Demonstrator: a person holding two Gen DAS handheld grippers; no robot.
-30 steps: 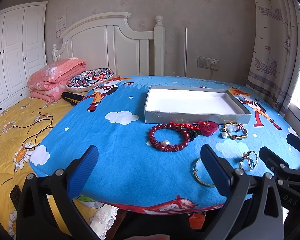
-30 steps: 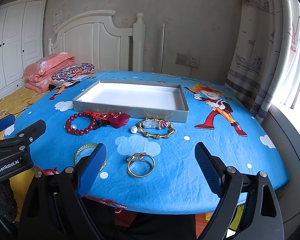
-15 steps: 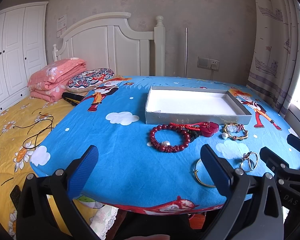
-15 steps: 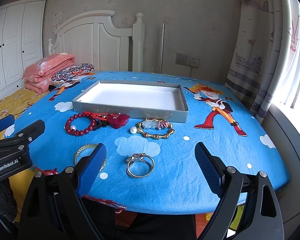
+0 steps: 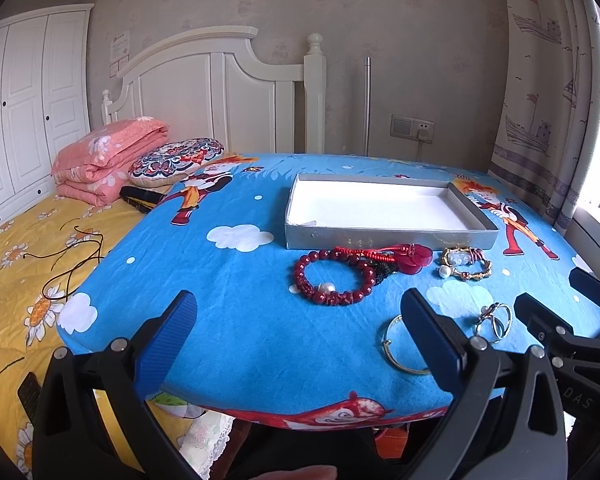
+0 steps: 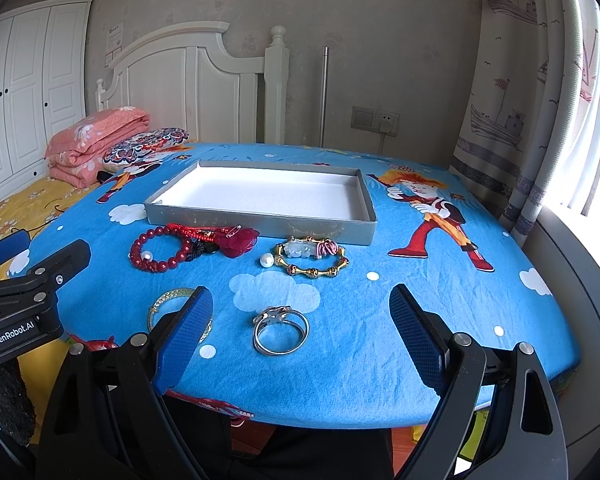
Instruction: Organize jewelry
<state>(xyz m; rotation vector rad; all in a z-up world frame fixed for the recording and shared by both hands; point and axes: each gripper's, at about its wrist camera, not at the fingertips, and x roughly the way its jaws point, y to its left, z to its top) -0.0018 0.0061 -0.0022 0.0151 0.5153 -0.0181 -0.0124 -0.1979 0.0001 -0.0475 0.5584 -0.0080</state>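
A shallow grey box (image 5: 388, 238) (image 6: 260, 226) with a white inside sits on the blue cartoon tablecloth. In front of it lie a red bead bracelet (image 5: 332, 280) (image 6: 160, 252), a red cord piece with a flower (image 5: 414, 258) (image 6: 236, 240), a gold bracelet with pale stones (image 5: 466, 266) (image 6: 312, 258), a loose pearl (image 6: 265, 259), a gold bangle (image 5: 396, 350) (image 6: 168, 300) and a silver ring (image 5: 496, 320) (image 6: 281, 330). My left gripper (image 5: 300, 340) is open near the table's front edge, left of the bangle. My right gripper (image 6: 300, 334) is open, with the silver ring between its fingers' lines.
The table (image 6: 440, 320) is round-edged, with a curtain (image 6: 512, 120) and window at the right. A bed with a yellow sheet (image 5: 24, 264), pink folded quilt (image 5: 108, 156) and patterned pillow (image 5: 176, 160) lies to the left. A black cord (image 5: 72, 256) rests on the sheet.
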